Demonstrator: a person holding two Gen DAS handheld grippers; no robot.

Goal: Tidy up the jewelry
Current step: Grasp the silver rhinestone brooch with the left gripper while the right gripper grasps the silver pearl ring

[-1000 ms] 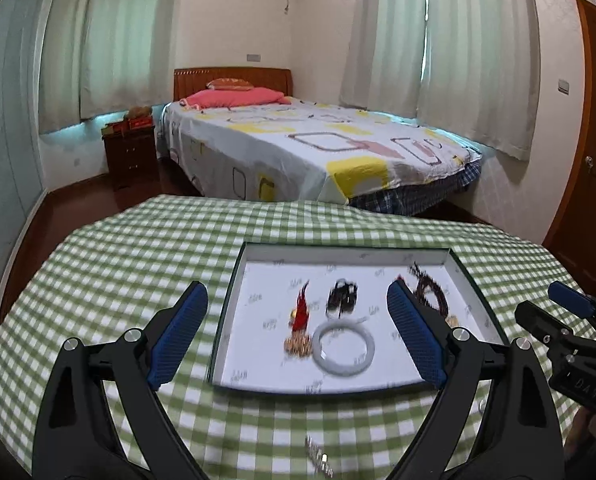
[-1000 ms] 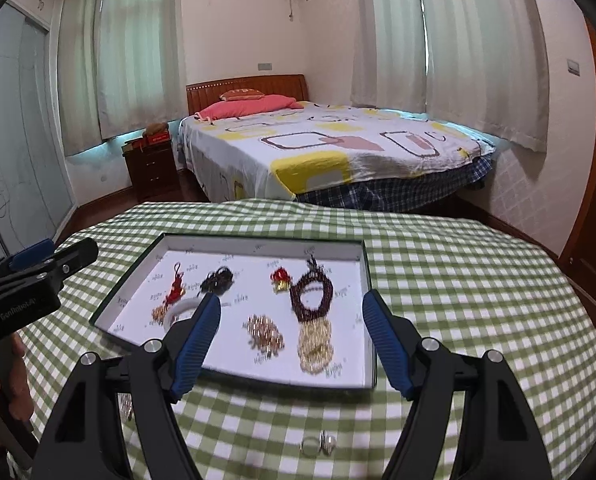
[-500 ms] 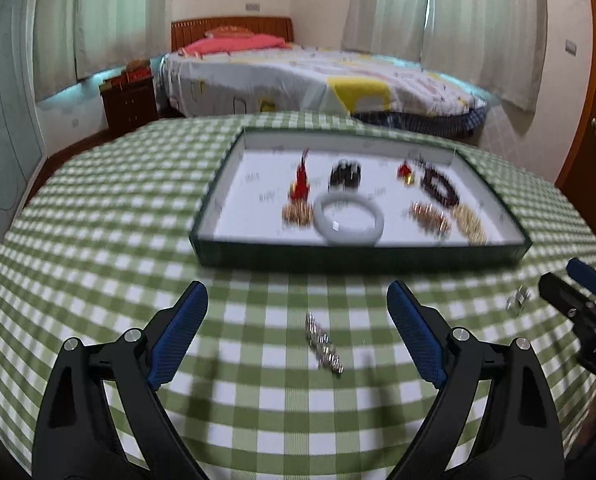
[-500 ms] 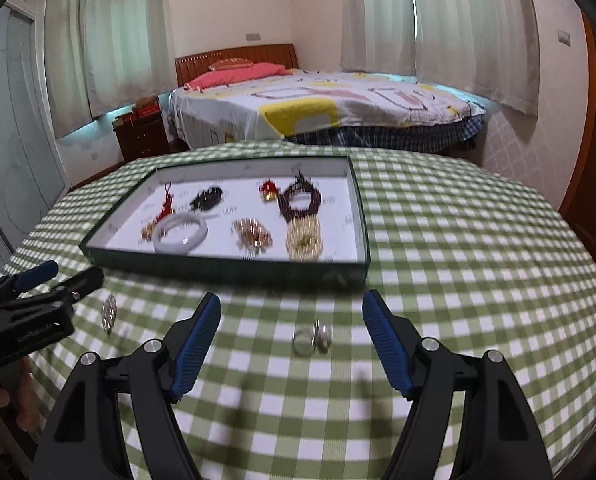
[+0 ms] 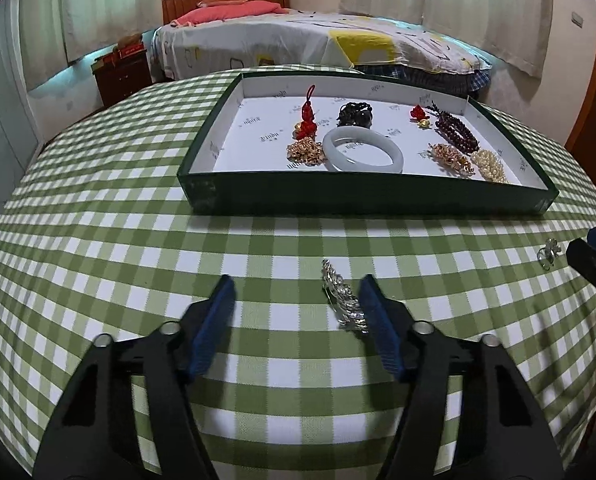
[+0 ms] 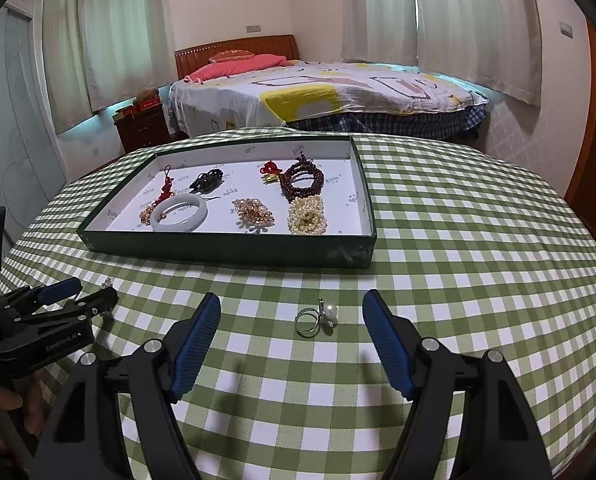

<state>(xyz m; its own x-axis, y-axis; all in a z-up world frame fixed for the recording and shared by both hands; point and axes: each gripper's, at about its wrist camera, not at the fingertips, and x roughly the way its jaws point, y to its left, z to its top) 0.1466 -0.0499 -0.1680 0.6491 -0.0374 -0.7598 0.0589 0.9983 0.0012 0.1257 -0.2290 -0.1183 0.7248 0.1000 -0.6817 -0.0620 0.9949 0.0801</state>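
On the green checked cloth lies a silver brooch (image 5: 344, 300), between the fingers of my left gripper (image 5: 298, 284) and close against the right finger. The left jaws are closing, and the left pad is still well clear of the brooch. A pearl ring (image 6: 318, 316) rests on the cloth between the wide-apart blue pads of my open right gripper (image 6: 293, 300). Behind both stands a dark green tray (image 5: 358, 200) with a white lining. It holds a white bangle (image 5: 362, 154), a pearl bracelet (image 6: 306, 216), a dark red bead bracelet (image 6: 302, 182) and several other pieces.
The round table's cloth edge curves away at the left and right. A bed (image 6: 318, 92) and a wooden nightstand (image 6: 141, 128) stand beyond the table, and a brown door (image 5: 594, 120) is at the right. A hand (image 6: 1, 408) holds the left gripper's handle.
Both grippers have come down and tilted toward the cloth in front of the tray. The left jaws have narrowed around the silver brooch. The right jaws keep their width over the ring.
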